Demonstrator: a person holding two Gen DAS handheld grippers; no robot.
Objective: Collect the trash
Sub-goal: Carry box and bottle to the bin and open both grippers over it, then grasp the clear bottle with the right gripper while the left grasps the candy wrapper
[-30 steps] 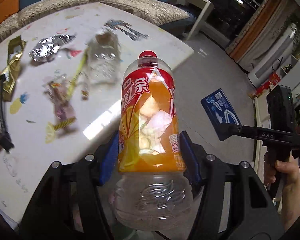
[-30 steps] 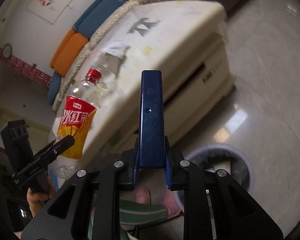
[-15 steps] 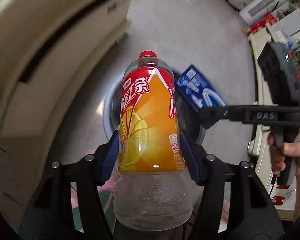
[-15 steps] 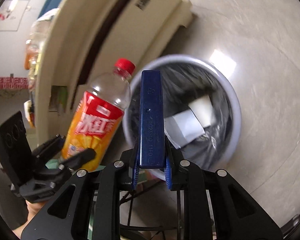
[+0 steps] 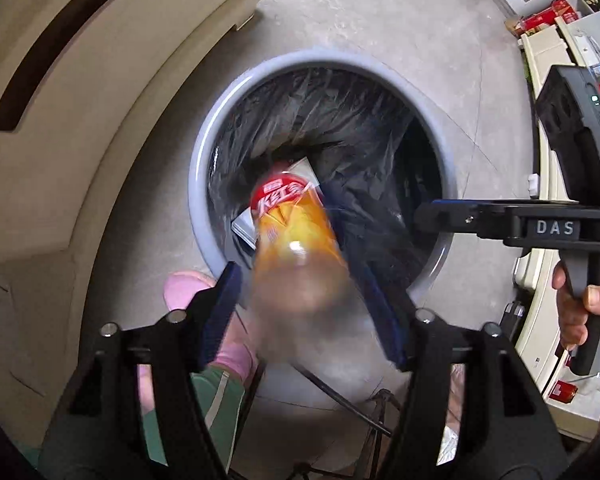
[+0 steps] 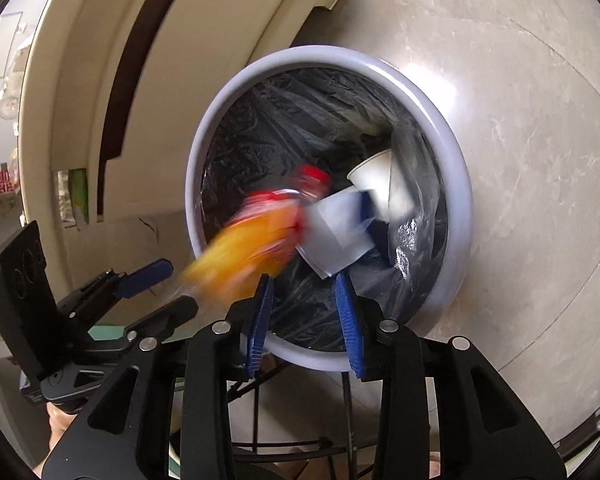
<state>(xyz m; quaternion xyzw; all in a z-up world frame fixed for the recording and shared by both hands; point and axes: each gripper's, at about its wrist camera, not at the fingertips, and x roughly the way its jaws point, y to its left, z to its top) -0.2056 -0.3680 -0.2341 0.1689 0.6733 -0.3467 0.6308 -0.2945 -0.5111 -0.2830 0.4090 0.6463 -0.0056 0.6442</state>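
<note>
Above the near rim of the grey round bin (image 5: pixel 198 184), the blurred orange-labelled plastic bottle (image 5: pixel 296 236) points cap-first inward, loose between the wide-open left gripper (image 5: pixel 312 300); the right gripper (image 6: pixel 306 312) is open, empty.

Ahead of both tools, the bin (image 6: pixel 456 184) has a smooth, glossy grey plastic rim, lined with crinkly, shiny black film (image 5: pixel 340 120). The bottle (image 5: pixel 296 236) is clear plastic under a glossy orange label. Beneath, the stone floor (image 6: pixel 520 100) gleams, polished.
</note>
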